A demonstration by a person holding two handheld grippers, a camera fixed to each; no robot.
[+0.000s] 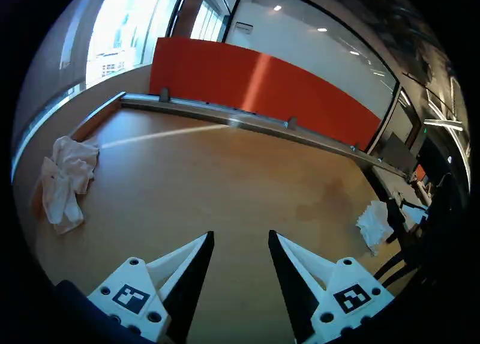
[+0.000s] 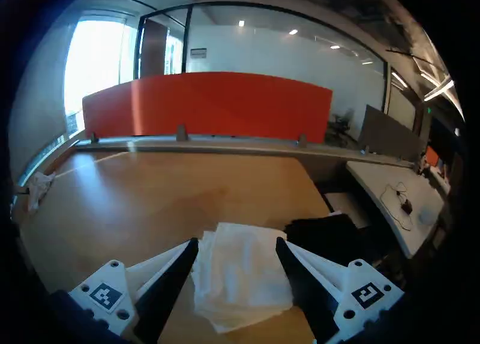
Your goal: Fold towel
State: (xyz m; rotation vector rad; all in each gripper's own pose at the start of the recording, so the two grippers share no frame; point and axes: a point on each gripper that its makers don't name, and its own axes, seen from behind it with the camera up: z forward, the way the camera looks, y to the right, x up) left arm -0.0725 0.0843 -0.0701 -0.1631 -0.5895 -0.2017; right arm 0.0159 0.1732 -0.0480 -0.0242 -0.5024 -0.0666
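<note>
I judge the counter (image 1: 228, 176) half cleared. One folded towel (image 2: 243, 272) lies near its edge, finished. A crumpled towel (image 1: 66, 182) sits well apart, not yet folded. Right claw (image 2: 235, 242) straddles the folded towel, fingers spread. Left claw (image 1: 240, 233) spread, empty.

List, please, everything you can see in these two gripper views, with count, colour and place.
Folded towel: one, white, near the desk's front right edge.
Crumpled towel: one, off-white, far left of the desk.
Desk: one, brown wood, under both towels.
Partition: one, orange, along the desk's far edge.
Neighbouring desk: one, white, to the right.
Cable: one, dark, on the neighbouring desk.
Left gripper: one, white with black fingers, open over bare desk.
Right gripper: one, same colours, open, fingers either side of the folded towel.
</note>
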